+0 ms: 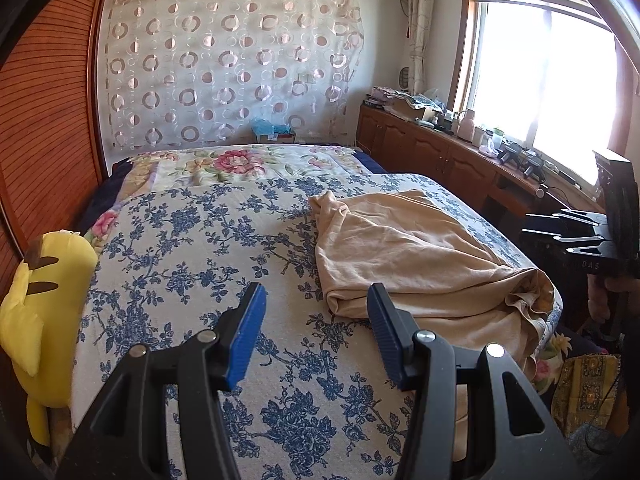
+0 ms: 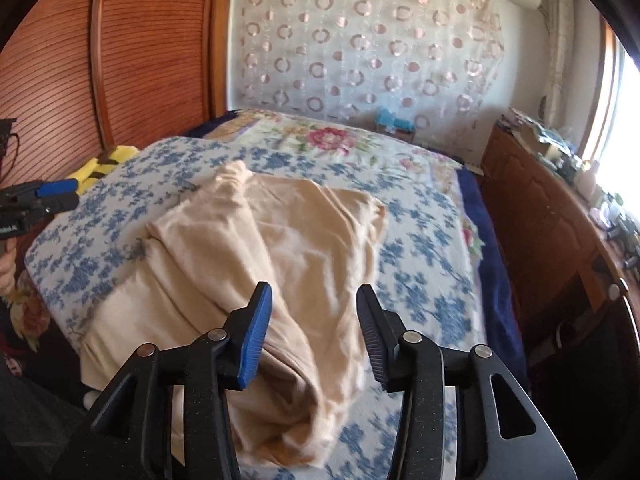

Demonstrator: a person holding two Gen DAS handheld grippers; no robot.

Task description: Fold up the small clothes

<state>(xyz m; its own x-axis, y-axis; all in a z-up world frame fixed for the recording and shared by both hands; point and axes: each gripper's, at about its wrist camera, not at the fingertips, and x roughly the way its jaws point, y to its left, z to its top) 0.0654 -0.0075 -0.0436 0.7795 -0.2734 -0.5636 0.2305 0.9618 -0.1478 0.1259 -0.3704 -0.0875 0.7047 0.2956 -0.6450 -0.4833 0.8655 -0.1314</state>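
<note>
A beige garment (image 1: 420,260) lies crumpled and partly folded on the blue-flowered bedspread (image 1: 192,248), near the bed's right front corner. My left gripper (image 1: 316,296) is open and empty, hovering over the bedspread just left of the garment's near edge. In the right wrist view the same garment (image 2: 280,248) fills the middle, and my right gripper (image 2: 314,300) is open and empty just above its near part. The right gripper also shows at the right edge of the left wrist view (image 1: 568,228). The left gripper shows at the left edge of the right wrist view (image 2: 52,196).
A yellow plush toy (image 1: 44,308) leans at the bed's left edge by the wooden wardrobe (image 1: 48,120). A wooden cabinet (image 1: 440,152) with cluttered items runs under the window on the right. A pink-flowered quilt (image 1: 240,164) covers the far bed.
</note>
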